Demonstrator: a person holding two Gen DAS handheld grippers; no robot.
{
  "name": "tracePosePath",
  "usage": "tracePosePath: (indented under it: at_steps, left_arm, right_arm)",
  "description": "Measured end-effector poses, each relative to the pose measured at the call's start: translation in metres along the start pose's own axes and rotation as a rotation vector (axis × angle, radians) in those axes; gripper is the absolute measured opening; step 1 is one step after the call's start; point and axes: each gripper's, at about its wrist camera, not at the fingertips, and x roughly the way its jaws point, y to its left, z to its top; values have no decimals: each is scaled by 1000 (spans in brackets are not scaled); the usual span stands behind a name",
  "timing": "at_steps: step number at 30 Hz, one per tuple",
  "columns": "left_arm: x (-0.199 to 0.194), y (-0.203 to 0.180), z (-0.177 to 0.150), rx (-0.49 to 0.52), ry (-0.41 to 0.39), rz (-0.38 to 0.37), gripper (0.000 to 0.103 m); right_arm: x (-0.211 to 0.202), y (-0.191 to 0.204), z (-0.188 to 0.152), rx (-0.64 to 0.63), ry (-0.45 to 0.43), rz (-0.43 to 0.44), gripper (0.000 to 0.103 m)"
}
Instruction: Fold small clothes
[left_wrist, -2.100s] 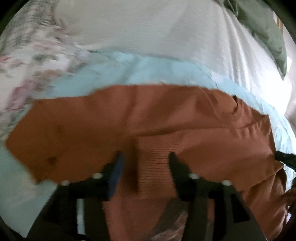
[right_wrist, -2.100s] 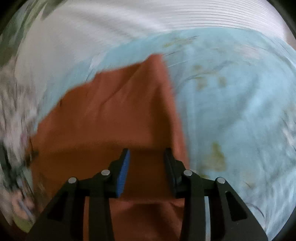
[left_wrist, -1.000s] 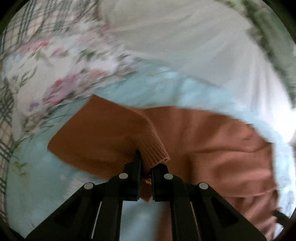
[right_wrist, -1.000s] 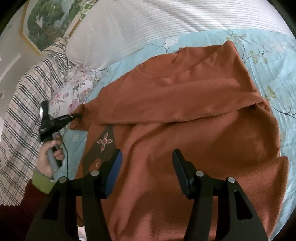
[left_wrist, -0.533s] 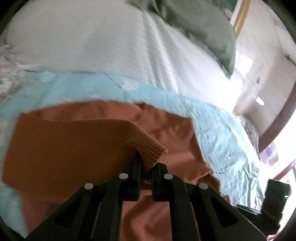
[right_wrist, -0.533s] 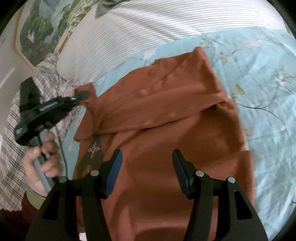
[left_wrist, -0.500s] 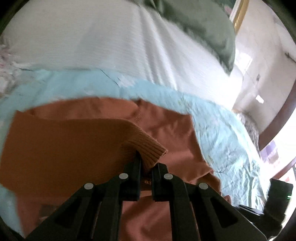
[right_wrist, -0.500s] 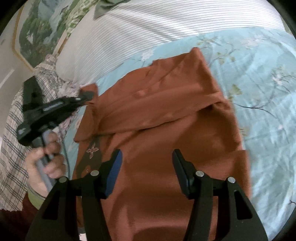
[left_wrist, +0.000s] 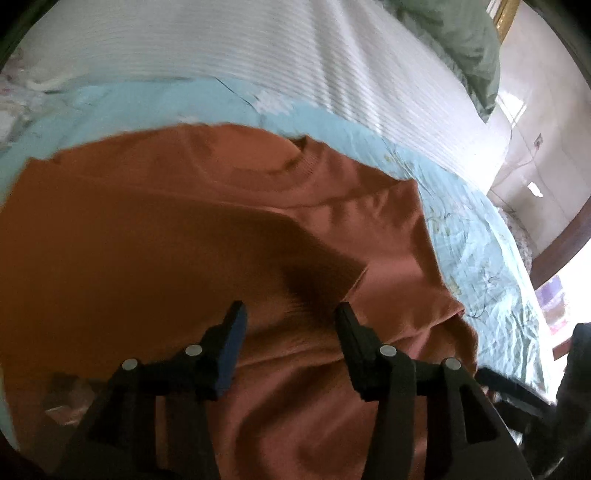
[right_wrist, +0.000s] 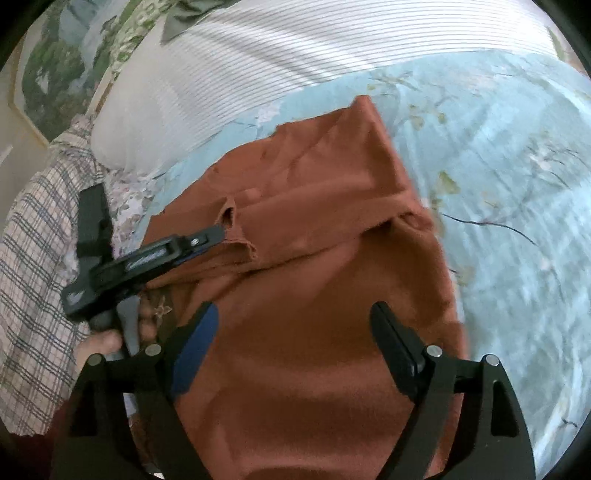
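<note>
A rust-orange sweater (left_wrist: 369, 229) lies flat on the bed, neck toward the pillows, with both sleeves folded across its chest. My left gripper (left_wrist: 290, 314) hovers just over the left sleeve (left_wrist: 184, 258). Its jaws are opening, and the cloth lies under them without being pinched. In the right wrist view the left gripper (right_wrist: 218, 234) points at the ribbed cuff (right_wrist: 238, 240) lying on the sweater (right_wrist: 314, 295). My right gripper (right_wrist: 293, 314) hangs above the sweater's lower body. Its jaws are opening wide, with nothing between the pads.
A white striped pillow (right_wrist: 295, 48) and a green pillow (left_wrist: 461, 48) lie beyond the sweater. A pale blue floral sheet (right_wrist: 498, 166) spreads to the right. A plaid cloth (right_wrist: 33, 258) is bunched at the left, where a hand (right_wrist: 99, 343) holds the left gripper.
The left gripper carried the cuff to the right across the sweater, and its jaws have now parted and let it go. The right gripper's jaws stand wider than before.
</note>
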Motion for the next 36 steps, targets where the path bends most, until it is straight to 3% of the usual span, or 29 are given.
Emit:
tracePosePath:
  at_steps: [2, 10, 15, 17, 19, 20, 23, 27, 31, 33, 36]
  left_arm:
    - [-22, 20, -8, -19, -35, 53, 59]
    - [-74, 130, -50, -264, -86, 207, 60]
    - [-80, 175, -65, -352, -95, 312, 59]
    - [-79, 192, -67, -394, -104, 348, 58]
    - [-78, 203, -66, -424, -114, 338, 58]
    - [-78, 206, -64, -431, -121, 335, 58]
    - [-76, 209, -52, -418, -124, 336, 58]
    - [-63, 210, -36, -386, -120, 362, 57]
    - [-58, 206, -35, -362, -122, 386, 56]
    - [-56, 203, -36, -340, -120, 393, 56]
    - [-58, 200, -38, -329, -129, 417, 52]
  right_arm:
    - [8, 7, 6, -20, 5, 17, 84]
    - [65, 24, 46, -32, 41, 67, 84]
    - [116, 33, 66, -54, 108, 24, 81]
    - [135, 35, 67, -59, 142, -14, 64]
    - [154, 33, 67, -52, 186, -28, 8]
    - [159, 34, 68, -58, 199, -23, 5]
    - [147, 47, 75, -108, 161, -2, 5]
    - [88, 52, 105, -94, 15, 90, 5]
    - [37, 34, 123, -95, -128, 20, 4]
    - [38, 10, 121, -77, -123, -56, 4]
    - [60, -24, 107, -15, -51, -101, 4]
